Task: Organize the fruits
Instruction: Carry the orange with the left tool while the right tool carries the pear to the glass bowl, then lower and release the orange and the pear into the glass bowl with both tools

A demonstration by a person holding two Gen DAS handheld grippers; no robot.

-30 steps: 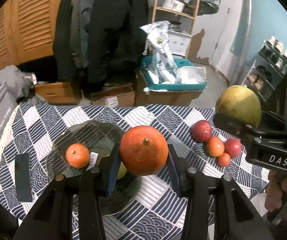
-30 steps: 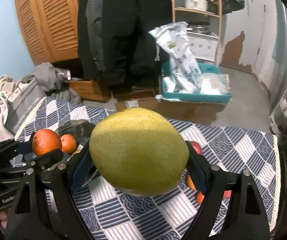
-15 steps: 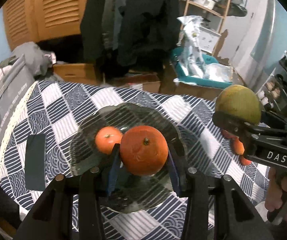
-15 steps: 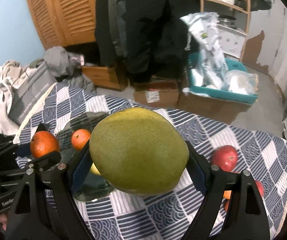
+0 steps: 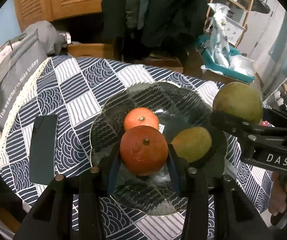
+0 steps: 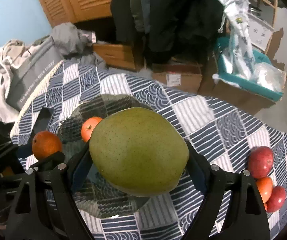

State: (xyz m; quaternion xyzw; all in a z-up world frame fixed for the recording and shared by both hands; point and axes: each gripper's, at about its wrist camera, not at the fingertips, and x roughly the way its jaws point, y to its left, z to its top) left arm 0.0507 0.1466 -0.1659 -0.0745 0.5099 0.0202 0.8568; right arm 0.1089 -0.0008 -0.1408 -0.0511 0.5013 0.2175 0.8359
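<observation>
- My left gripper (image 5: 143, 158) is clamped on a large, deep-orange round fruit (image 5: 143, 153), stem facing the camera, held above the near part of the dark glass plate with a scalloped rim (image 5: 111, 104).
- My right gripper (image 6: 138, 160) is clamped wide around a big green-yellow mango (image 6: 138, 152); both pads press its sides, and it hangs over the plate's right half.
- Already in the plate: 1 smaller orange mandarin (image 5: 140, 119) near the middle, and 1 yellow-green fruit (image 5: 192, 145) just to its right, partly hidden by my left gripper's finger.
- Out by the right edge of the blue-and-white patterned tablecloth (image 6: 213, 116) I see 2 red apples (image 6: 260, 162) with a small orange fruit (image 6: 264, 186) touching between them, well apart from the plate.
- A flat black phone-like slab (image 5: 42, 150) lies on the cloth beside the plate's left rim.
- A grey bag with white lettering (image 5: 13, 80) leans at the table's far left edge.
- From the left wrist camera, the hand (image 5: 285, 198) holding the right gripper shows at the lower right.
</observation>
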